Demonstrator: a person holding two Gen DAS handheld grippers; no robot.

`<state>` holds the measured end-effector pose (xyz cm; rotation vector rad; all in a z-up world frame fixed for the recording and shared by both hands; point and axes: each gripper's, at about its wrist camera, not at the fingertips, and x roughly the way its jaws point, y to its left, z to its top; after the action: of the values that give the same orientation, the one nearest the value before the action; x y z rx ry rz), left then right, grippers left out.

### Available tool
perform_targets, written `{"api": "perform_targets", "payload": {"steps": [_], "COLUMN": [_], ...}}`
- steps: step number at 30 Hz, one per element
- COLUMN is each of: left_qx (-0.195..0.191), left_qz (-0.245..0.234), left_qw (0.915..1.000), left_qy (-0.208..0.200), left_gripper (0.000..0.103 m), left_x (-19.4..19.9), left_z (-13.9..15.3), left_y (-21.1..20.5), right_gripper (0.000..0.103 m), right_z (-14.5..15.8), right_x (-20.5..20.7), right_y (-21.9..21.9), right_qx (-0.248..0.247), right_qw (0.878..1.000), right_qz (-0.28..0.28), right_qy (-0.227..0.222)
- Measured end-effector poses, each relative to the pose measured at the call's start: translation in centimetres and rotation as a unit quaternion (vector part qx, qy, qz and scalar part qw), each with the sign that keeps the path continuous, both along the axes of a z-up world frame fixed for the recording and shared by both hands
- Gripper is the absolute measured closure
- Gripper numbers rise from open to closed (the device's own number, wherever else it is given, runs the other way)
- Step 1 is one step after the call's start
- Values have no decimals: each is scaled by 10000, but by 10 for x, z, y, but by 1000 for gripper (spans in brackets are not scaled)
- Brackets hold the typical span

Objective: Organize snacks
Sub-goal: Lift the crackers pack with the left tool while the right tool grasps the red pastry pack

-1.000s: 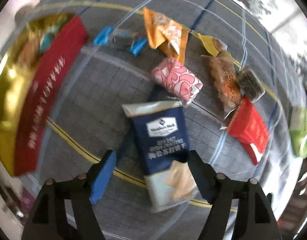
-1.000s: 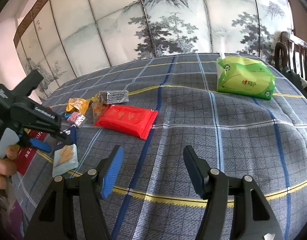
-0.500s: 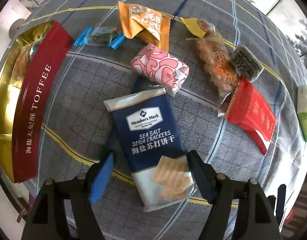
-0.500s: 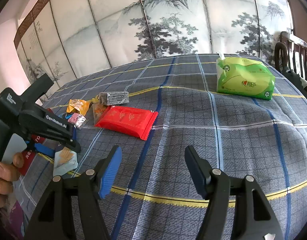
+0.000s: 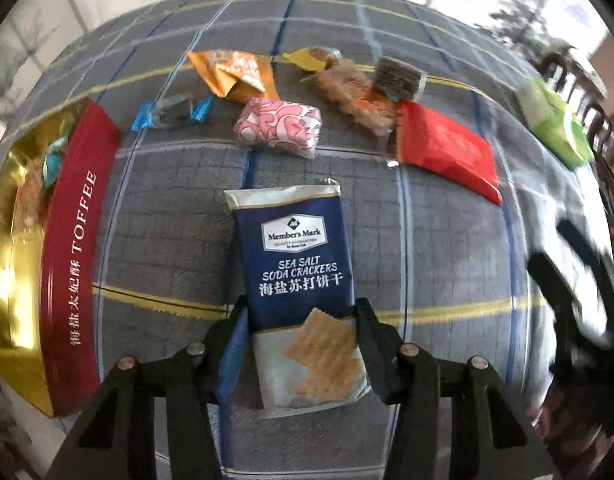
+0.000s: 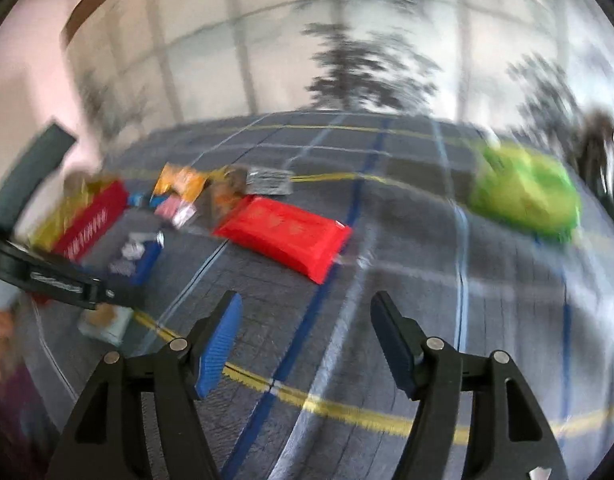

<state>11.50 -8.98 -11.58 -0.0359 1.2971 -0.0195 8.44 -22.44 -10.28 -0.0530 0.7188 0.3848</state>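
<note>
Cracker packet: was navy and pale grey
Toffee tin: was red and gold
Tablecloth: was grey plaid, blue and yellow lines
Tissue pack: was green

Bare grey plaid tablecloth lies open ahead of the right gripper; the flat red foil packet and green tissue pack flank it; left, the red-and-gold toffee tin and a row of small wrapped snacks hem in the navy soda cracker packet.

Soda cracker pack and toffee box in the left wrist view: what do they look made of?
Soda cracker pack: soft printed plastic film, probably, with crimped end seals and faint sheen. Toffee box: stiff, likely tin or coated card; its gold inner wall shines like a mirror.
</note>
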Motion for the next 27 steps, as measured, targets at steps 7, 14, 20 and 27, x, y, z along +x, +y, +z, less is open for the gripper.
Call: {"api": "perform_targets", "payload": {"steps": [7,14,20,27], "left_qx": [-119,-158,-260,-347], "left_qz": [-292,-543,-726,-711], "left_qw": [9990,9966,9944,9935], "left_qy": [-321,-605,-728,-813], "left_gripper": [52,52,52,52], "left_x": [-16,-26,-44,-47], "left_z": [21,52,68,79], "left_y": [25,45,53,60], "right_gripper": [40,39,38,46], "right_z": [8,-6,-10,-19], "right_x": [57,102,127,135], "right_y": [37,66,74,84], "right_qx": [-924,-1638,-1577,-1567], "right_qw": [9879,9645,9523,9439], "right_qz": [1246,2025,2439,2473], "right_qy": [69,441,933,1530]}}
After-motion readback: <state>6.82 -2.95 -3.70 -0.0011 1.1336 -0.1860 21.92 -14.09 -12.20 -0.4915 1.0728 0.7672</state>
